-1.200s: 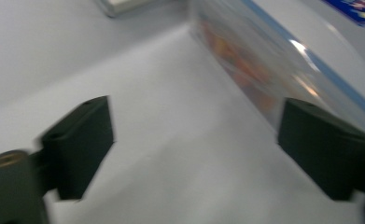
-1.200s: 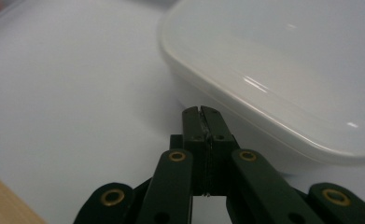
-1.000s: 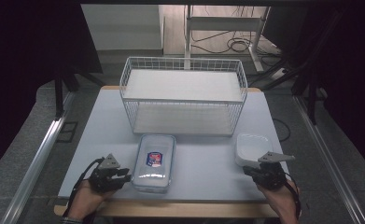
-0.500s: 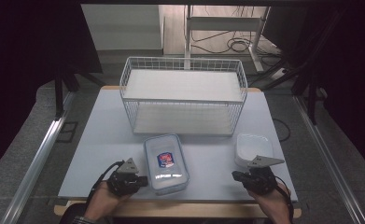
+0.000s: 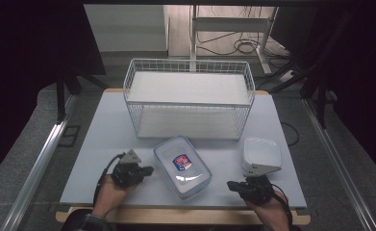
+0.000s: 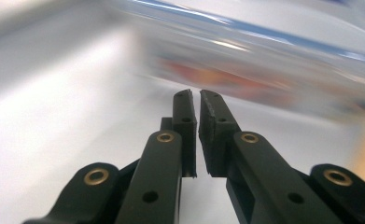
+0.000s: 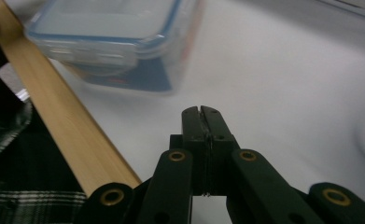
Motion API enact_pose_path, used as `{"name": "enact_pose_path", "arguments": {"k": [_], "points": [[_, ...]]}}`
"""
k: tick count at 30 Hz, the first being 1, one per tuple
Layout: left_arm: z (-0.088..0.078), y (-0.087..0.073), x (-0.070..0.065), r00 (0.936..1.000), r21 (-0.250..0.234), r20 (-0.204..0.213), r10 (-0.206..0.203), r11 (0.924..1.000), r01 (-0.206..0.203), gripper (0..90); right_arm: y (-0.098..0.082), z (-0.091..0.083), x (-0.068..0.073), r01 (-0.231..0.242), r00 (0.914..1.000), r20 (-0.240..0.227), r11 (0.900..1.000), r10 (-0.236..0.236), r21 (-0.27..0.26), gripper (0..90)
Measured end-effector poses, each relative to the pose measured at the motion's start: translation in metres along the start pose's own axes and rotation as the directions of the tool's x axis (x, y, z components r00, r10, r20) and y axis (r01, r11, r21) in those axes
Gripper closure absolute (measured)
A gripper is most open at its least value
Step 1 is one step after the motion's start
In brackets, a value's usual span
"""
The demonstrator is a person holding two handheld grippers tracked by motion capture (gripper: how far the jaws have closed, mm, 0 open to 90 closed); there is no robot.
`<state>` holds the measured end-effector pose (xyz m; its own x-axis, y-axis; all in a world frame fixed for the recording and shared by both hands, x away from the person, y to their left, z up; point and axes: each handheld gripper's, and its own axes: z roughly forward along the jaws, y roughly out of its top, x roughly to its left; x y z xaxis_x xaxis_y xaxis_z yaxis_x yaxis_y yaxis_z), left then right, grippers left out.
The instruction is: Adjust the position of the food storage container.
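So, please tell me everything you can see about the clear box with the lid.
The box is a rectangular container of clear plastic with rounded corners and a blue-edged lid, which is on. A red and blue label shows through the top. It lies flat on the white table, turned at an angle, in front of the wire basket. The left tool is close beside it; touch cannot be told.

This looks like a lab: black curtains [image 5: 36, 57] hang around one white table [image 5: 104, 125], with loose cables [image 5: 233, 45] on the grey floor [image 5: 27, 163].
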<state>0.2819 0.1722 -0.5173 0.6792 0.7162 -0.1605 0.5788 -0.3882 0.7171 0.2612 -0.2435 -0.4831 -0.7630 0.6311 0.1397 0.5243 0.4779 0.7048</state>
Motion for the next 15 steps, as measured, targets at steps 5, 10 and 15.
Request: {"name": "enact_pose_path", "arguments": {"k": [5, 10, 15], "points": [[0.011, 0.021, 0.043, 0.9965, -0.002, -0.084, 0.008, 1.0000, -0.008, 85.0, 0.004, 0.013, 0.012, 0.019, 0.9990, -0.041, 1.000, -0.018, 0.016, 88.7], [0.034, 0.043, 0.060, 0.9991, -0.032, 0.016, 0.039, 0.9988, -0.038, 84.1, 0.012, 0.032, 0.022, 0.028, 0.9968, -0.076, 0.999, -0.026, 0.034, 88.7], [0.039, 0.040, 0.056, 0.9979, -0.010, 0.044, 0.048, 0.9988, -0.047, 86.4, 0.017, 0.045, 0.025, 0.011, 0.9973, -0.073, 0.999, -0.007, 0.053, 88.6]]}}
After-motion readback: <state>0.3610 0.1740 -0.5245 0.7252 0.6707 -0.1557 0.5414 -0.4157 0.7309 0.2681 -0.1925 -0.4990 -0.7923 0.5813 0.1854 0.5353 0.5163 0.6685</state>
